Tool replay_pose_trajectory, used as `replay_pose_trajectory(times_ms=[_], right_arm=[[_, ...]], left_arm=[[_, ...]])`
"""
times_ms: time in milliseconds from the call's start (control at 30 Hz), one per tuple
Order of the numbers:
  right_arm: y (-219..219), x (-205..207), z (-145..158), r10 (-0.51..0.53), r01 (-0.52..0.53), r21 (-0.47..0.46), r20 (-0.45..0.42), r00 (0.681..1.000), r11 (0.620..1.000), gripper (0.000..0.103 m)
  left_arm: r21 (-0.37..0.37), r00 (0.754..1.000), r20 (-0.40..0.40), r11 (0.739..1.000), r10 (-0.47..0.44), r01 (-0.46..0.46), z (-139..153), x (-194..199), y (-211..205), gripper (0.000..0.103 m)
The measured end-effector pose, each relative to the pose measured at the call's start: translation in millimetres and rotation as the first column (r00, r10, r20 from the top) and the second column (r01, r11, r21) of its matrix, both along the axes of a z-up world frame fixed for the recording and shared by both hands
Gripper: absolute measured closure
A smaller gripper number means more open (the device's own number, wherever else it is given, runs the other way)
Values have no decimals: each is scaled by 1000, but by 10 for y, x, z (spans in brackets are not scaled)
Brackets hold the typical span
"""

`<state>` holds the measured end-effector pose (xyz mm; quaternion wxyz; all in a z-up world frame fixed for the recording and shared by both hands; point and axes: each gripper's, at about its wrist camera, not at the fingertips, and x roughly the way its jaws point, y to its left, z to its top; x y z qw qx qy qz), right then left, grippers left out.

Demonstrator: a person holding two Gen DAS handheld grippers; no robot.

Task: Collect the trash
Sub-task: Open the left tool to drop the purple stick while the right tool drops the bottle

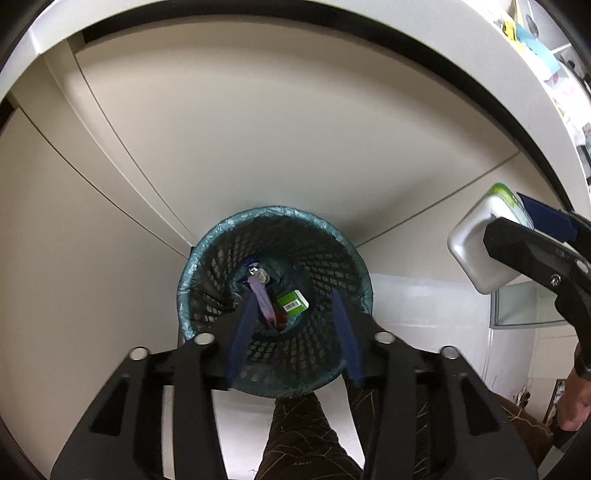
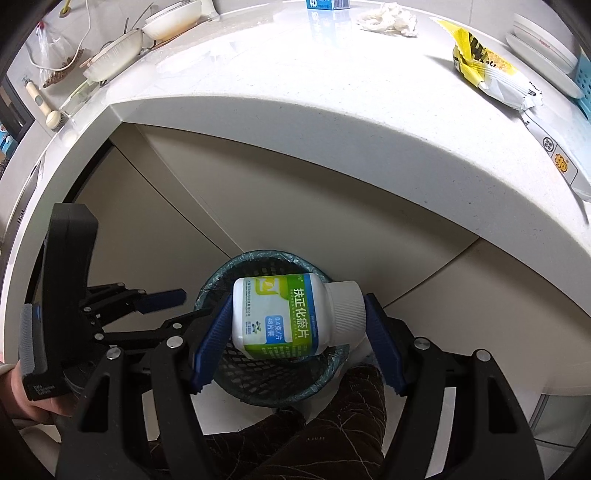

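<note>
A black mesh trash bin with a teal bag liner stands on the floor in front of the cabinet. Inside it I see a green box and a purple wrapper. My left gripper hangs over the bin's mouth, open, with nothing between its blue pads. In the right wrist view it shows at the left as the left gripper. My right gripper is shut on a white pill bottle with a green and blue label, held sideways above the bin. The bottle also shows in the left wrist view.
Above the bin the white countertop carries a yellow snack bag, a crumpled tissue, a blue box, plates and bowls. Beige cabinet doors stand behind the bin. A person's dark patterned trouser leg is just below it.
</note>
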<state>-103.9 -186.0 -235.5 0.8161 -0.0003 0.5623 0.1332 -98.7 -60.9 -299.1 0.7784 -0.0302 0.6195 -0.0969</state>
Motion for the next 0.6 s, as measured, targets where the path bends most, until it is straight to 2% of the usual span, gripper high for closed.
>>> replay_pose_trajectory(times_ms=[200,267,333,600], right_arm=[[10,-22,30,2,-2,-1,13,1000,1000,36],[21,-30,8,4,-4,2,8,1000,1000,36],[47,-25,-45,8,-8,5,-5,1000,1000,36],[380,63,-290,90,-89,11,-60,994,996,36]], left_arm=[[8,998,31,999,48,-48,84,-13,82,29],[12,996,52,997,78,-79,133,-21,170,14],[26,991,71,993,116,-118,177,-41,278,7],[46,977,89,979,193,-197,315,-143,688,6]])
